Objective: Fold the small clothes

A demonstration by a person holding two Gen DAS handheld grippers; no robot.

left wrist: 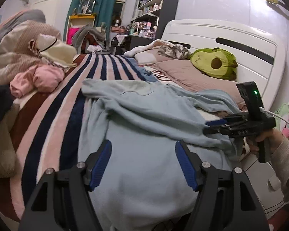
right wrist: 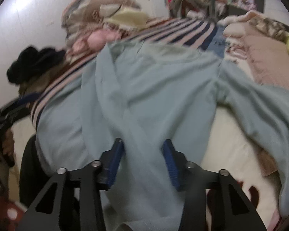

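A light blue fleece garment (left wrist: 144,115) lies spread and creased across the bed, one sleeve trailing toward the pillows. My left gripper (left wrist: 144,146) hovers over its near, smooth part with both blue pads wide apart and nothing pinched: open. My right gripper (right wrist: 143,143) has a raised fold of the same light blue garment (right wrist: 144,96) filling the gap between its blue pads, which press on it. In the left wrist view the right gripper (left wrist: 207,127) sits at the garment's right edge, held by a person's hand (left wrist: 264,138). The right wrist view is blurred.
A striped blanket (left wrist: 98,65) covers the bed. A pile of clothes with a pink piece (left wrist: 38,79) lies at the left, and a dark garment (right wrist: 32,65) beside it. Pillows and an avocado plush (left wrist: 215,63) rest against the white headboard (left wrist: 221,36).
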